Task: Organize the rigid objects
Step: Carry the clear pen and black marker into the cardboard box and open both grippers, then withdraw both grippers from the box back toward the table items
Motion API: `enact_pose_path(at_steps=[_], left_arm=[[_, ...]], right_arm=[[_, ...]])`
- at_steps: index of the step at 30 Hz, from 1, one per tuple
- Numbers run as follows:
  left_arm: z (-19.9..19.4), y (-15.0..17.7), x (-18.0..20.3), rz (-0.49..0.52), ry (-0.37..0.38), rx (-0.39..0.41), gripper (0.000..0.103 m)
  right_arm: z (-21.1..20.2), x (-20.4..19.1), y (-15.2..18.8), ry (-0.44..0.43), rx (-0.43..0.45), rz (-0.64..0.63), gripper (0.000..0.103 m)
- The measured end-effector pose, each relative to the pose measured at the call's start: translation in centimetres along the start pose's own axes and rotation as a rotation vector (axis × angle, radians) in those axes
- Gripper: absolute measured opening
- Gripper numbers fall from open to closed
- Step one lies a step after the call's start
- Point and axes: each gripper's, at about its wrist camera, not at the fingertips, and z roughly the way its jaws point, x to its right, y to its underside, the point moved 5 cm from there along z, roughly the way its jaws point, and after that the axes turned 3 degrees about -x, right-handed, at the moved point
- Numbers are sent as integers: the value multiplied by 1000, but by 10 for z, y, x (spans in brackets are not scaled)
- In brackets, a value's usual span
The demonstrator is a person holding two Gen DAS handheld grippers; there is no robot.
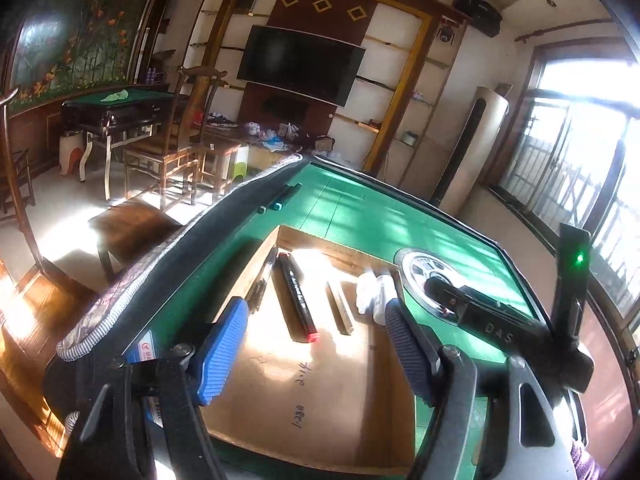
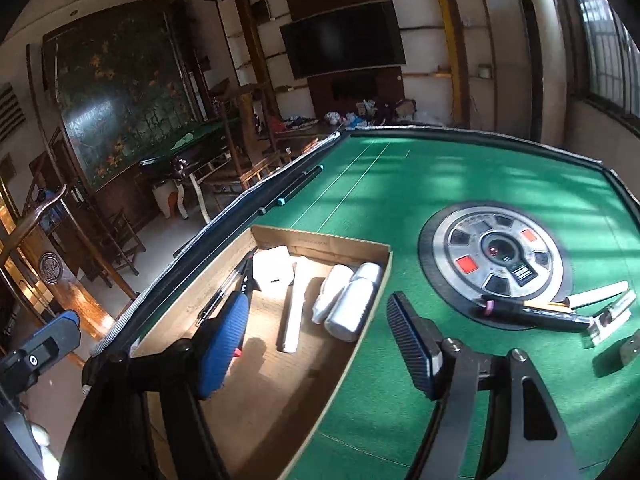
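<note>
Several items already lie inside the cardboard tray (image 2: 224,280) on the green counter (image 2: 400,184): a black marker (image 1: 297,300), a slim pen (image 1: 262,280) along the left wall, a pale stick (image 2: 294,308), two white bottles (image 2: 352,300) and a white block (image 2: 274,268). Outstanding, in my judgement, is the loose group at the right of the counter's round centre dial (image 2: 496,256): a dark marker (image 2: 536,314), a white stick (image 2: 600,292), a clear-handled piece (image 2: 612,316) and a small dark object (image 2: 624,352). Two teal-capped pens (image 2: 292,188) also rest by the far-left rim. The left tool (image 1: 316,344) hangs over the tray, jaws apart and empty; the right tool (image 2: 320,344) likewise stands spread, holding nothing. Roughly half done.
</note>
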Motion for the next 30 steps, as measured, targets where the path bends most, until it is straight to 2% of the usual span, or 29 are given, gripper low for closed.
enact_pose_path(at_steps=[2, 4, 7, 11, 16, 21, 24, 27, 30], left_arm=[[-3, 3, 16, 31, 18, 6, 77], [-7, 7, 36, 60, 34, 6, 78], [-12, 14, 65, 125, 45, 10, 79], [-15, 26, 98, 179, 63, -6, 81], [-12, 39, 131, 240, 66, -39, 81], [-8, 49, 156, 279, 64, -71, 81], [1, 55, 168, 304, 57, -89, 81], [14, 62, 181, 320, 59, -116, 81], [31, 72, 193, 324, 83, -163, 81]], right_arm=[[-23, 20, 5, 54, 86, -8, 92], [-39, 45, 10, 104, 127, 5, 96], [-46, 91, 11, 151, 109, 66, 97], [-49, 146, 16, 160, 70, 178, 97], [-58, 198, 7, 246, 103, 180, 96], [-60, 243, -2, 253, 127, 228, 96], [-62, 267, 8, 231, 151, 299, 96], [-51, 286, 23, 212, 95, 366, 96], [-55, 293, 24, 187, 111, 405, 96]])
